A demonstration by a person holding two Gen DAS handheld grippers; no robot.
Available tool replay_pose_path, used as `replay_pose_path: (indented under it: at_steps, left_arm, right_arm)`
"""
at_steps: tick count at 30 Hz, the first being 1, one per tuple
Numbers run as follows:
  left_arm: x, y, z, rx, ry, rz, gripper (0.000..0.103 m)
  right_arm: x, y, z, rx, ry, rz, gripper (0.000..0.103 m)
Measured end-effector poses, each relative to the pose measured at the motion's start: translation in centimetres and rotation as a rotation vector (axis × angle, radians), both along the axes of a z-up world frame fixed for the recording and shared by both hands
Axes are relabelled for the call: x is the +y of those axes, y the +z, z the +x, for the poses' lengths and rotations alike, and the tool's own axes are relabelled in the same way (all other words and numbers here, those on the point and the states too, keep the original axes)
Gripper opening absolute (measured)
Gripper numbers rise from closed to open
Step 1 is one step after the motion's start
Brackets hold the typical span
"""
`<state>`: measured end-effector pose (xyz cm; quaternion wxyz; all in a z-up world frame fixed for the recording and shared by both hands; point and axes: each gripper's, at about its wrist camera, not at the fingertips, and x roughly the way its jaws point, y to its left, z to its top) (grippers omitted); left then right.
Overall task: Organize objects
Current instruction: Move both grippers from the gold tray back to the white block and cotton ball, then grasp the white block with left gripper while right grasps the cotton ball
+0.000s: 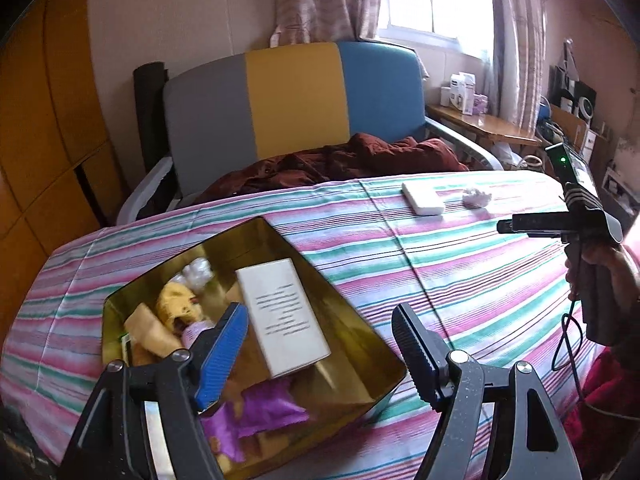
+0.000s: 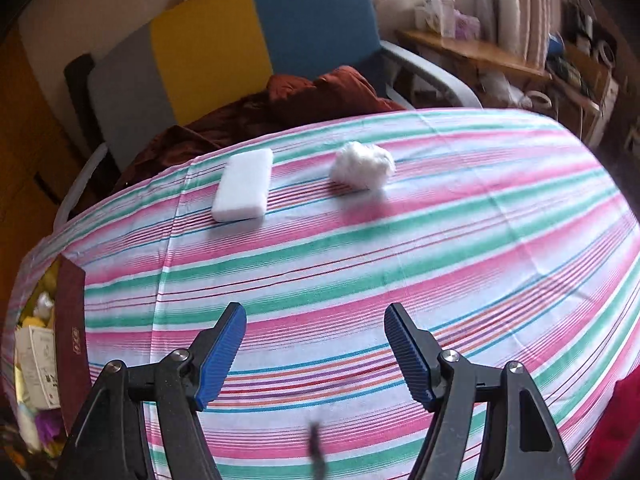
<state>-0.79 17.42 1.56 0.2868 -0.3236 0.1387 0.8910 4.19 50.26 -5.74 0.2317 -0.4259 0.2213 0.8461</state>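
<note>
Two spread claws (image 2: 316,354), one sponge (image 2: 244,185), one cotton ball (image 2: 362,165).

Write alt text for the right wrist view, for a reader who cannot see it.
Open right tongs hover empty above a striped tablecloth. Farther back lie a white sponge and, to its right, a cotton ball, apart from each other. Behind the table stands a grey, yellow and blue chair with dark red cloth on it.
</note>
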Motion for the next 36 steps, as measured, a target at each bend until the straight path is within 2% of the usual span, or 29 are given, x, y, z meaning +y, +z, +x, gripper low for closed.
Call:
replay_pose_path:
  at_steps: [7, 10, 20, 22, 25, 36]
  left_arm:
    - [5.4, -0.2, -0.9, -0.027, -0.090, -0.008, 0.076]
    - [8.0, -0.3, -1.7, -0.063, -0.120, 0.000, 0.076]
    - [18.2, -2.1, -5.6, -0.154, -0.168, -0.018, 0.077]
    - [20.7, -2.6, -6.9, -0.164, -0.176, -0.034, 0.077]
    - [24.1, -3.6, -9.0, -0.180, -0.184, -0.058, 0.084]
    - [33.2, -8.5, -15.9, -0.233, -0.165, -0.168, 0.086]
  right_arm:
    - [1.2, 0.1, 0.9, 0.021, -0.059, -0.070, 0.073]
    - [2.0, 0.0, 1.5, 0.026, -0.103, -0.108, 0.073]
    - [3.3, 0.8, 2.6, 0.078, -0.158, -0.149, 0.073]
    - [3.5, 0.8, 2.8, 0.087, -0.166, -0.166, 0.073]
    - [3.8, 0.7, 3.0, 0.097, -0.176, -0.197, 0.073]
    - [4.1, 0.2, 3.2, 0.103, -0.181, -0.252, 0.073]
